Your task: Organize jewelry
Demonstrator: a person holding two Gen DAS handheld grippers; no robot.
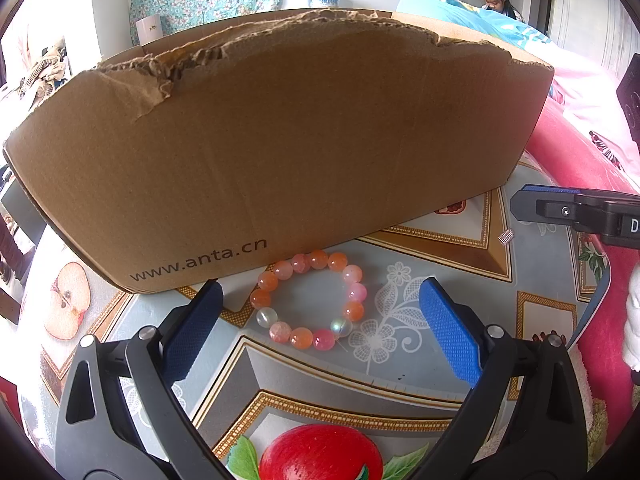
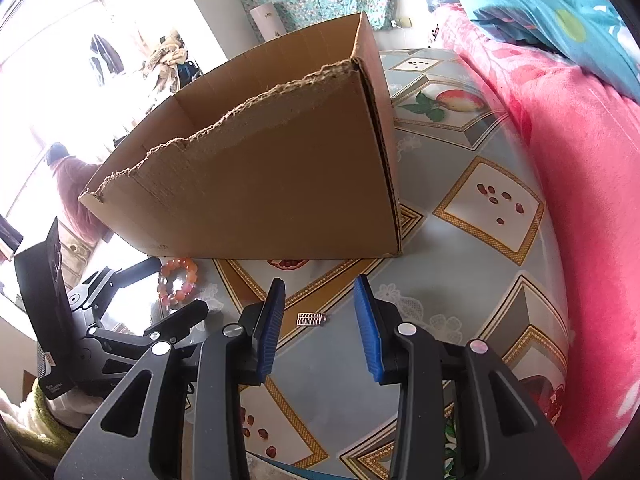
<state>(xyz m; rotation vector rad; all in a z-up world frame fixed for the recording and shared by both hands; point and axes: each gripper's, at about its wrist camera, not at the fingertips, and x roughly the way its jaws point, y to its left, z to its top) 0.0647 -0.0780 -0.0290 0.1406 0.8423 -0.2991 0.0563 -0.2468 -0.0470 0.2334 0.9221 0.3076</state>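
Beads of a bracelet lie on the tabletop against the cardboard box, between my left hand-held gripper's wide jaws. Light, slippery; I'd pinch one side. My right hand-held gripper stands partly open, empty.

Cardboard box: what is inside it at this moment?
Only bare inner walls of the cardboard box show over its torn front edge in the right wrist view. Its floor is hidden by that front wall, so any jewelry inside cannot be seen. The bead bracelet lies outside.
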